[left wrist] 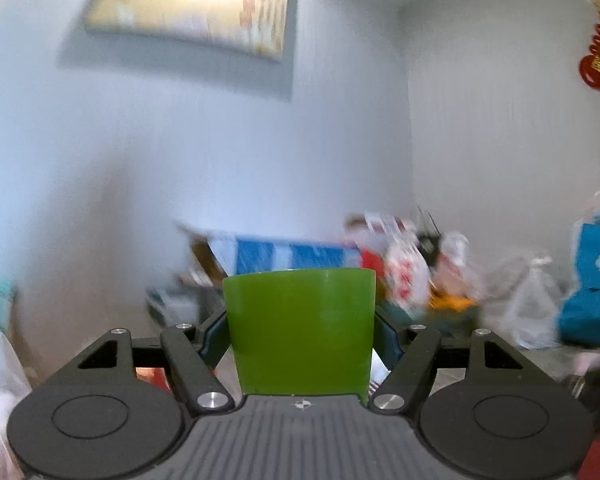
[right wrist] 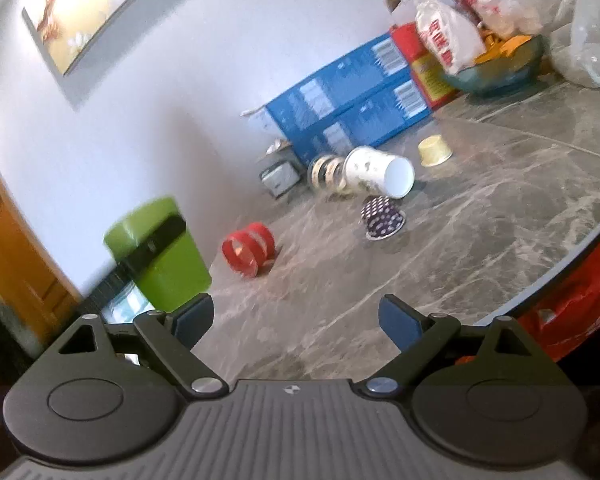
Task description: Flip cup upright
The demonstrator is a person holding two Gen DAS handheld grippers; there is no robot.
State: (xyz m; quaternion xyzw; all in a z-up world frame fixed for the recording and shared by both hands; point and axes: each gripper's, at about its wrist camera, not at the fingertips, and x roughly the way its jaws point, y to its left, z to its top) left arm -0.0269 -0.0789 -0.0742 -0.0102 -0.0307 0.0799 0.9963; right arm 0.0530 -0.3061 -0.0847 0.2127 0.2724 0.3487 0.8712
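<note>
Left tool [left wrist: 300,330] level, clamping green cup [left wrist: 299,330] rim-up off table.

Blurred beyond reading in the left wrist view: the wall picture [left wrist: 192,4] and the heap of boxes and bags [left wrist: 400,264] behind the green cup [left wrist: 300,328], whose base sits hidden behind the left gripper [left wrist: 300,332] body. Smeared by motion in the right wrist view: that cup [right wrist: 156,248], crossed by a dark gripper finger [right wrist: 156,240]. Cut by the frame edge: the counter [right wrist: 480,232] and the red bag [right wrist: 572,304].
</note>
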